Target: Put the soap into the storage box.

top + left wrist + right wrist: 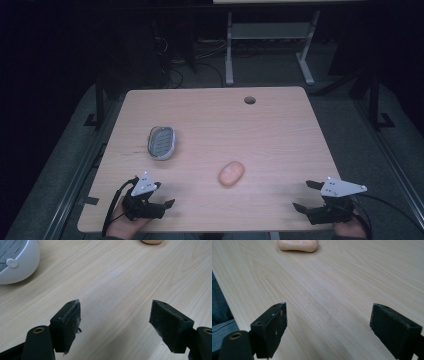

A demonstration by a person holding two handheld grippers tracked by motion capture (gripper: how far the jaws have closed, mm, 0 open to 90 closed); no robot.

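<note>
Between both gaping hand-held grippers (left (159,196), right (306,195)) lies peach soap (231,173), apparently unlabelled.

The worktop (280,145) looks like pale wood or wood-look laminate, smooth and matt, with long grain lines plain in both gripper views. The soap bar (231,173) is peach-coloured, smooth and rounded, with a faint waxy sheen. The soap dish (161,142) appears to be white plastic, smooth and slightly glossy, holding a grey ribbed insert. The left claw (116,322) and the right claw (329,330) are matt black, probably plastic; their inner pads look rough and a little frayed at the edges, with brass-coloured metal bushings at the base.
</note>
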